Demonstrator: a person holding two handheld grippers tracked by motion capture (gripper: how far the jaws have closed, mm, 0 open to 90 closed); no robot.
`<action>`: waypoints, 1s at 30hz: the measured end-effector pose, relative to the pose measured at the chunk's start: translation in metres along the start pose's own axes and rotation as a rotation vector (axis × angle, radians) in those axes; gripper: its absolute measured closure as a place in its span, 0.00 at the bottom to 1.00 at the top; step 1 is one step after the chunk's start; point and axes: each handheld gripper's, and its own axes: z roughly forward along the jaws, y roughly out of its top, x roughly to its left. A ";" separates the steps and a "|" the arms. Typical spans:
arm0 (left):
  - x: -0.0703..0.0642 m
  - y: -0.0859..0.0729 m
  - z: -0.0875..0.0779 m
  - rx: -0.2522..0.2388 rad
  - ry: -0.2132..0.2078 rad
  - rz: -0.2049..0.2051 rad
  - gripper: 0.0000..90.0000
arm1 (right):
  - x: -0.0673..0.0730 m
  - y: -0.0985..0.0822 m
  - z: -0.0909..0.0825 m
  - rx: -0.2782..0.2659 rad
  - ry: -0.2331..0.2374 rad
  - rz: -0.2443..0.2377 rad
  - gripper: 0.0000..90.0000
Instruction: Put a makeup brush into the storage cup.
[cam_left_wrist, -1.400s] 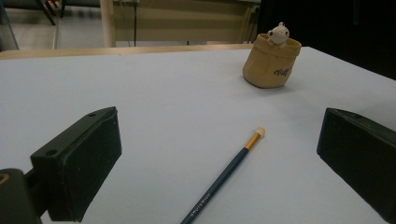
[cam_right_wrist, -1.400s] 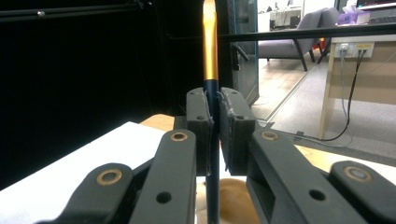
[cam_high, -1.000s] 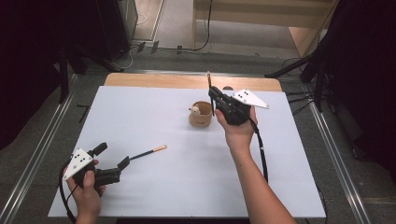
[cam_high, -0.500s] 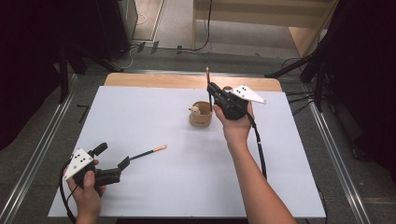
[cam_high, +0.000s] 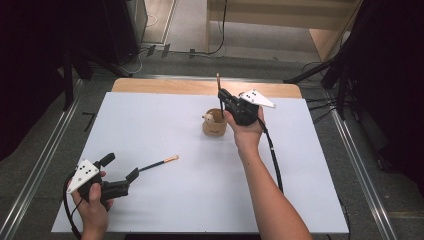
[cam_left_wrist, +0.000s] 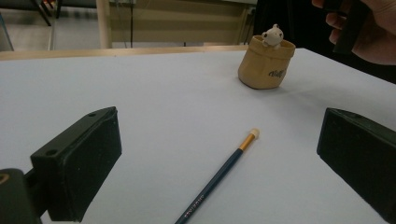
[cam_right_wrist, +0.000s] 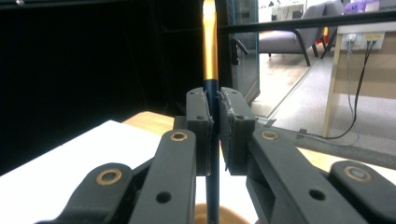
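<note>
While the left hand rests near the lower left of the high view, the right gripper (cam_high: 223, 100) has sunk a little over the last second and edged closer to the small tan holder (cam_high: 214, 126) at the centre of the white table (cam_high: 150, 130), so the pencil (cam_high: 219, 90) it carries now stands upright with its lower end just above, or perhaps already inside, the holder's mouth; from this angle I cannot tell which. That suggests the pencil is about to be lowered into the holder, beside the little bear figure (cam_left_wrist: 272, 35) on its rim. In the right gripper view the two black jaws are clenched on the dark blue shaft, the gold band and upper end rising above the pads (cam_right_wrist: 198, 116), and the holder's tan rim shows at the bottom of that picture. The left gripper (cam_high: 120, 182) stands wide open and holds nothing; a second pencil (cam_left_wrist: 219, 175) lies flat on the table between its jaws, touching neither, eraser end pointing towards the holder
</note>
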 end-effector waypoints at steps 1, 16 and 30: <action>0.000 0.000 0.000 0.000 -0.001 0.000 0.01 | 0.000 -0.002 0.002 0.002 -0.001 0.000 0.94; 0.000 0.000 0.000 -0.001 -0.006 -0.004 0.01 | -0.005 -0.022 0.017 0.077 -0.022 0.000 0.94; 0.001 0.000 0.000 -0.001 -0.006 -0.004 0.01 | -0.006 -0.037 0.020 0.147 -0.045 -0.015 0.94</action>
